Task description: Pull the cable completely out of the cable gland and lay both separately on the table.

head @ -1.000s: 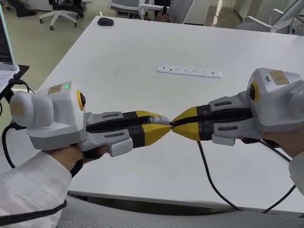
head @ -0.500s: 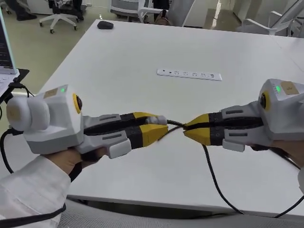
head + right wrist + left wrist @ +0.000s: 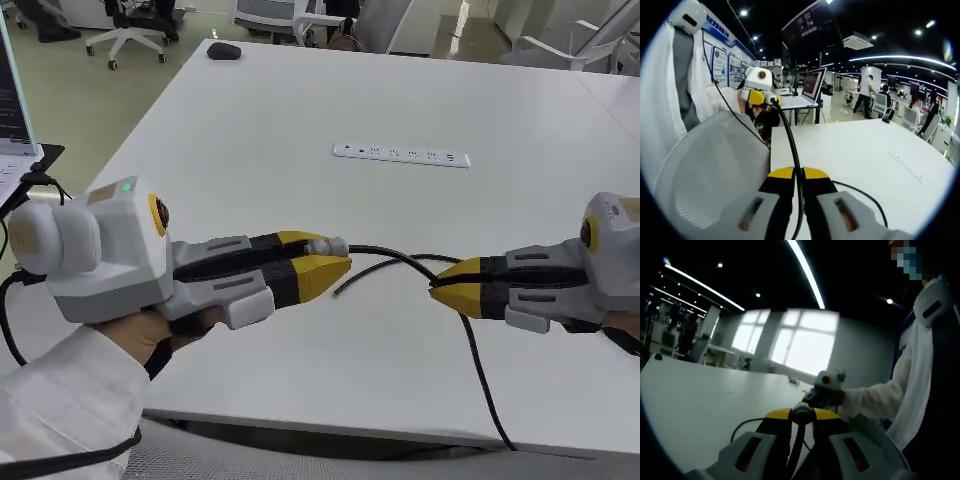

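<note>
My left gripper [image 3: 343, 259] is shut on a small grey cable gland [image 3: 328, 246], held just above the white table [image 3: 250, 120]. A black cable [image 3: 390, 255] leaves the gland and arcs right to my right gripper [image 3: 434, 290], which is shut on it. Past those jaws the cable drops over the table's near edge. A loose black end lies on the table below the gland. In the left gripper view the gland [image 3: 801, 411] sits between the yellow tips. In the right gripper view the cable [image 3: 790, 140] runs from my jaws up to the gland [image 3: 771, 99].
A white power strip [image 3: 400, 155] lies mid-table and a dark mouse [image 3: 224, 50] sits at the far left corner. A laptop [image 3: 12, 110] stands on a stand off the table's left side. Office chairs [image 3: 130, 20] stand beyond the table.
The right gripper has drawn away to the right with the cable. The tips were nearly touching; now a long stretch of cable spans the gap. The left gripper has stayed nearly where it was.
</note>
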The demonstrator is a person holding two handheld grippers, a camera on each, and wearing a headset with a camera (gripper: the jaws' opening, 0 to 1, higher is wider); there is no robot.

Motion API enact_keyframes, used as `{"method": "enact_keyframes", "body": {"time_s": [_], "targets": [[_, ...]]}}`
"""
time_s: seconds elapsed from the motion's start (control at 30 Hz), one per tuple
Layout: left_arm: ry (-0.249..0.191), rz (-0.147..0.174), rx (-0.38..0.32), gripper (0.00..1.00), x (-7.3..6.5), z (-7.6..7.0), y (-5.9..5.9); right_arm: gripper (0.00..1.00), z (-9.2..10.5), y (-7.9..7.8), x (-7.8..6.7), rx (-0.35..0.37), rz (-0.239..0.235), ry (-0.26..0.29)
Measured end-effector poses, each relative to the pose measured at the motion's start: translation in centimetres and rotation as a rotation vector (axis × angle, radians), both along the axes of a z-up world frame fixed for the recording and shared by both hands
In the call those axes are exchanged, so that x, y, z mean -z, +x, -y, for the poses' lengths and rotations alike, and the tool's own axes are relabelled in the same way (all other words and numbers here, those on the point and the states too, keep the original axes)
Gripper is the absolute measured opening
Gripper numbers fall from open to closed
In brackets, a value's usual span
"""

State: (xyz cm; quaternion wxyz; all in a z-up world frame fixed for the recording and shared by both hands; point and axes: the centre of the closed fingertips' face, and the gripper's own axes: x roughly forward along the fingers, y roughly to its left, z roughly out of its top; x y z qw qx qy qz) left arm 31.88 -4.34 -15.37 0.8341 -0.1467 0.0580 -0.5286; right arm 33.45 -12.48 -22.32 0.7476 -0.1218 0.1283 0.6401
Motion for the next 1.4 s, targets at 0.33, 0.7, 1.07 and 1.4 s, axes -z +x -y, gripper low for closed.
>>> {"method": "enact_keyframes", "body": {"time_s": [0.33,0.7,1.07,1.4], "targets": [[0.014,-0.004,-0.008,0.16,0.3,-0.1,0.1,0.04,-0.3,0.3,0.3,0.002,-0.007,-0.012],[0.025,-0.013,-0.026,0.16,0.6,-0.3,0.4,0.11,-0.6,0.3,-1.3,-0.008,0.002,-0.009],[0.035,-0.014,-0.010,0.16,0.8,0.0,0.1,0.23,-4.2,-1.5,-4.9,-0.124,0.087,0.025],[0.048,-0.017,0.010,0.16,1.1,0.3,-0.2,0.16,-7.0,-2.4,-5.6,-0.211,0.156,0.002]]}}
